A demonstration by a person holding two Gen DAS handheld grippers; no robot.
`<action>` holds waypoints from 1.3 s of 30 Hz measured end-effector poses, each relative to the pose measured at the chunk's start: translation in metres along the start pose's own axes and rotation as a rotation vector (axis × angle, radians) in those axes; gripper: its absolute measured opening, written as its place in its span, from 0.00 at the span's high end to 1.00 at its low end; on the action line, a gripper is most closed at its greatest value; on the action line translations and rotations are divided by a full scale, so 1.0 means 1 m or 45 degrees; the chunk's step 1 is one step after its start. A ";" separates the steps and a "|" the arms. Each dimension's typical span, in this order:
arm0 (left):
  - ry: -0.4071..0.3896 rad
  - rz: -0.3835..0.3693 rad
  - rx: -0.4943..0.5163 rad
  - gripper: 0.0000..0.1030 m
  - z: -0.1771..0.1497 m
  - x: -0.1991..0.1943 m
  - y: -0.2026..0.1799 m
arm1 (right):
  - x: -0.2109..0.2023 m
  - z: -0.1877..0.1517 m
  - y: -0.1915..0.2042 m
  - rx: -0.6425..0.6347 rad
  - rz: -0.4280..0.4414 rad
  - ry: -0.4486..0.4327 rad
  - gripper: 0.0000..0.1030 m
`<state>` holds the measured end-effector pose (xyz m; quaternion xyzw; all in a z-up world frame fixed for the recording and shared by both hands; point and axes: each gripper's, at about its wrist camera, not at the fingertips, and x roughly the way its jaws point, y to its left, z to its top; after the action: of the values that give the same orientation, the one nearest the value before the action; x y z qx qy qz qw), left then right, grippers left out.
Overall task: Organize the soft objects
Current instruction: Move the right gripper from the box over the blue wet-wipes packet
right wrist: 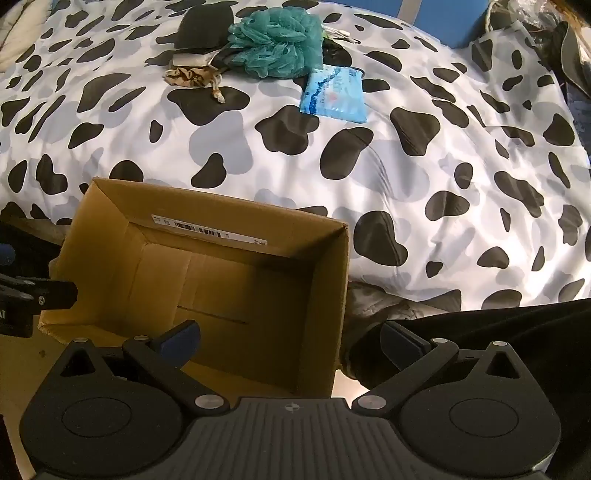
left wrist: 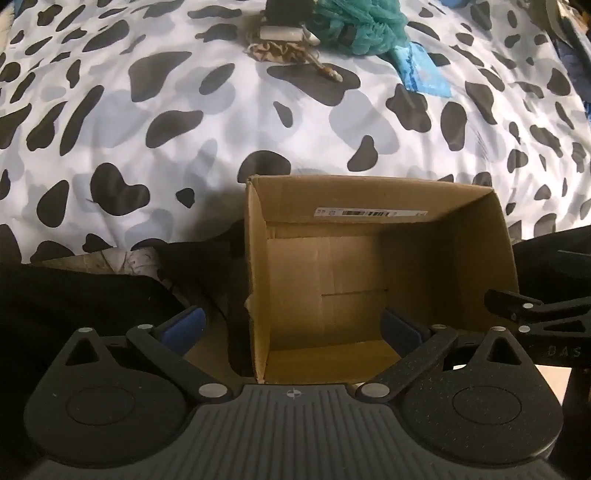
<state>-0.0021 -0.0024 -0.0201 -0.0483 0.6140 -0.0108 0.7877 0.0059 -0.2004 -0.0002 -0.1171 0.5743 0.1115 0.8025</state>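
Count on the bed with the black-and-grey cow-spot duvet: one open brown cardboard box at the near edge, and one cluster of soft items at the far end.

Cluster, right wrist view: one teal mesh bath pouf, one blue printed plastic packet just beside it toward you, one beige crumpled fabric pouch with a drawstring, one small white oblong block touching the pouch's far side, one dark rounded soft item behind those. That's five, all well apart from the box.

The box has nothing in it; one white barcode label strip is on the inside of its far wall.

Your left gripper has its fingers spread wide, holding nothing; the left wall of the box sits between them. Your right gripper is the same: fingers wide apart, holding nothing, straddling the box's right wall.

View differences: the right wrist view shows the whole cluster; in the left wrist view the pouf and dark item are cut by the top edge and the packet is foreshortened. Each view catches the other gripper's tip at its side edge. Dark fabric lies at the near right in the right wrist view; I can't tell what it is.
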 end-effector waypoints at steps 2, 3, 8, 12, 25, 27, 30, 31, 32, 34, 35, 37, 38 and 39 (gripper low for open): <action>0.000 -0.001 0.013 0.00 0.000 0.000 -0.002 | 0.000 0.000 0.000 -0.003 -0.003 -0.009 0.00; 0.001 -0.003 0.019 0.00 0.000 0.000 -0.004 | 0.001 0.000 -0.001 -0.003 -0.003 -0.008 0.00; 0.009 -0.001 0.018 0.00 0.001 0.002 -0.005 | 0.001 -0.001 -0.006 0.011 0.003 -0.003 0.00; -0.035 -0.008 0.038 0.00 0.001 -0.002 -0.010 | 0.004 -0.001 -0.009 0.033 0.013 0.010 0.00; -0.089 -0.017 0.045 0.00 0.007 -0.009 -0.020 | 0.003 0.004 -0.029 0.137 0.068 -0.020 0.00; -0.091 -0.034 0.026 0.00 0.009 -0.010 -0.018 | 0.003 0.007 -0.031 0.138 0.083 -0.031 0.00; -0.109 -0.065 -0.001 0.00 0.013 -0.015 -0.014 | 0.003 0.014 -0.035 0.137 0.109 -0.055 0.00; -0.117 -0.063 -0.007 0.00 0.015 -0.017 -0.014 | 0.004 0.016 -0.036 0.139 0.125 -0.059 0.00; -0.126 -0.064 -0.011 0.00 0.017 -0.018 -0.014 | 0.005 0.020 -0.038 0.136 0.123 -0.068 0.00; -0.146 -0.068 -0.005 0.00 0.021 -0.021 -0.014 | 0.006 0.026 -0.041 0.126 0.107 -0.086 0.00; -0.154 -0.064 0.001 0.00 0.022 -0.021 -0.014 | 0.006 0.029 -0.042 0.118 0.092 -0.096 0.00; -0.171 -0.058 0.012 0.00 0.028 -0.022 -0.013 | 0.007 0.037 -0.046 0.099 0.053 -0.120 0.00; -0.177 -0.060 0.017 0.00 0.030 -0.022 -0.013 | 0.008 0.041 -0.048 0.086 0.032 -0.133 0.00; -0.185 -0.061 0.023 0.00 0.034 -0.022 -0.012 | 0.008 0.045 -0.049 0.077 0.019 -0.144 0.00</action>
<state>0.0254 -0.0108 0.0108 -0.0567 0.5537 -0.0318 0.8302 0.0641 -0.2326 0.0090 -0.0820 0.5321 0.1065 0.8359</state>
